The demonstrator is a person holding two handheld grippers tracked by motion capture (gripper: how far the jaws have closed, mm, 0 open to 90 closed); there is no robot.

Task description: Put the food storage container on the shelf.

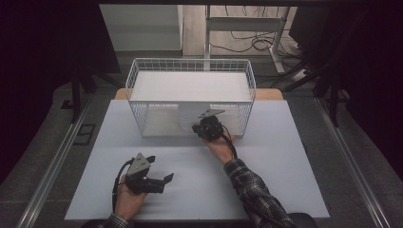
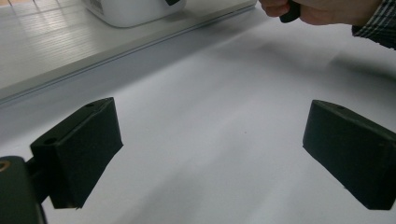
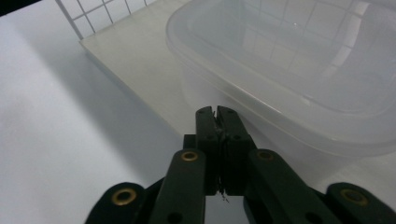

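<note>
The left gripper (image 1: 157, 180) rests low over the near-left part of the table (image 1: 280, 190), well apart from the work. Its jaws stand wide open with nothing between them; the left gripper view shows bare table surface between the two black pads.

The wire basket (image 1: 190, 80) stands at the far middle of the table, and the right gripper (image 1: 202, 127) is at its near wall. In the right gripper view the jaws are pressed together, pad against pad, with nothing visibly clamped between them. Their tips sit just beside the near wall of the clear plastic container (image 3: 299, 79), below its rim. Whether they touch it cannot be told.

The container sits on the pale floor panel (image 3: 135, 60) of the basket. It is upright, mouth upward, with a rolled rim and rounded corners. Its long axis appears to run along the length of the basket, across the table from left to right, though the high view does not show it clearly.

Procedure, as judged:
1. Open the right jaws before advancing.
2. Straddle the rim with one pad inside and one outside.
3. Close squarely on the wall, because thin plastic flexes and slips.
4. Keep the left gripper ready to steady the basket.
</note>
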